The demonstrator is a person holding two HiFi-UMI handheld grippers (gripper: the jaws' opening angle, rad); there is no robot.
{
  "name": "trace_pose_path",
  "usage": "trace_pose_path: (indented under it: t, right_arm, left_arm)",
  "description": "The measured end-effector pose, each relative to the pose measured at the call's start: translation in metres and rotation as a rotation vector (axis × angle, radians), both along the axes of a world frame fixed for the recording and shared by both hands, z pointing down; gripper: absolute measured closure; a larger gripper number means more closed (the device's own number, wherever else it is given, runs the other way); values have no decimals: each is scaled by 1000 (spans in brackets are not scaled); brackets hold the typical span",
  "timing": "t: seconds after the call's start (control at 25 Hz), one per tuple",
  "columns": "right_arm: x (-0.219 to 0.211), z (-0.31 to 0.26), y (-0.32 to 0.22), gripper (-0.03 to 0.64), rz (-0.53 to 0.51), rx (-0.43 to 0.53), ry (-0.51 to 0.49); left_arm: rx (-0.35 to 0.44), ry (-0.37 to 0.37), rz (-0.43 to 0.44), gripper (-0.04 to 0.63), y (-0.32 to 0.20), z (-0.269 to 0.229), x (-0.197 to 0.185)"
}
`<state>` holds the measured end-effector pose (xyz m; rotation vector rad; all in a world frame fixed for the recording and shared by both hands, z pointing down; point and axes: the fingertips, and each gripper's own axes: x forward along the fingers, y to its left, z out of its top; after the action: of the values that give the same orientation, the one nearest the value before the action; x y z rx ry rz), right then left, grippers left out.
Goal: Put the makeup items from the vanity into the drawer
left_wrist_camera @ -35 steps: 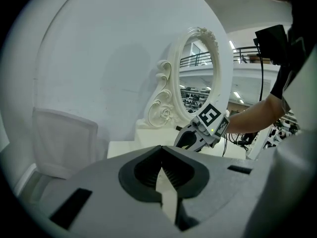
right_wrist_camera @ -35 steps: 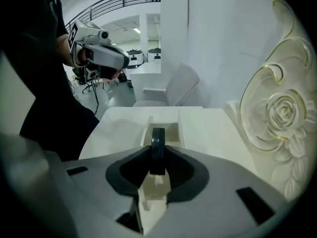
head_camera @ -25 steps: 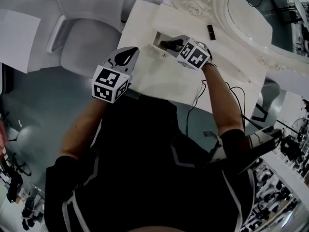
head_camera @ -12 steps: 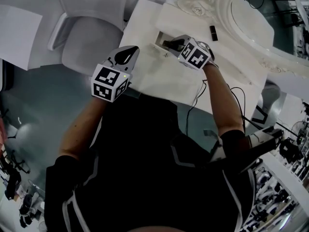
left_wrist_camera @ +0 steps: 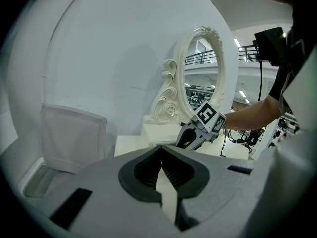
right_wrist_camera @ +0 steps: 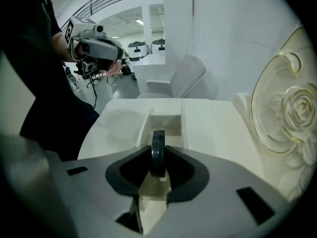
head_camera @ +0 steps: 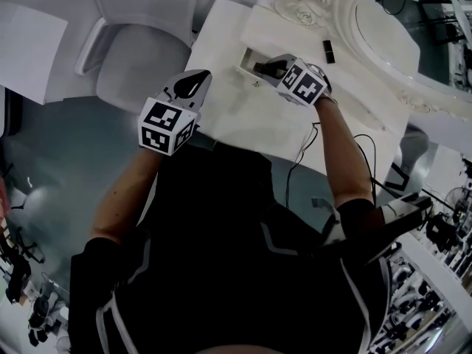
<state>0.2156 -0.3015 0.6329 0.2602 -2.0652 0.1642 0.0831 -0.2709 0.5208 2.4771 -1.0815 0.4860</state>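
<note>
The right claw (head_camera: 267, 68) is pinching a flat, round, dark makeup case (right_wrist_camera: 158, 150) by its thin edge. Its jaws are standing a little apart, with the case between them. The claw is pointing down and hanging right over the open drawer (right_wrist_camera: 163, 124) in the white table (head_camera: 243, 116).

Here is what I think could be going wrong. The case is standing on its edge, so it is only being held on two small spots. It could be slipping or turning in the claw. If the claw is letting go from up high, the case may be landing on its edge and rolling. It could also be hitting the drawer's wall, bouncing out and falling to the floor. The drawer opening is looking narrow, so a claw that is off to one side could be bumping its rim.

The left claw (left_wrist_camera: 161, 158) is closed with nothing in it. It is waiting by the near side of the table, well apart from the drawer.

The drawer is looking bare in the part that is showing, though the case and claw are hiding some of it. One small black tube (head_camera: 328, 50) is lying on the table near the mirror (head_camera: 383, 21), not in the drawer.
</note>
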Motion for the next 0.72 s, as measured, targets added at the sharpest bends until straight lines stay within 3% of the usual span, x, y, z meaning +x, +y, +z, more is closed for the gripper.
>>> trace_pose_path:
  t: [0.72]
  right_arm:
    - [6,-5,-1,480,46,4,-10]
  left_arm:
    - [-5,-5,16,592,1,-3,-5]
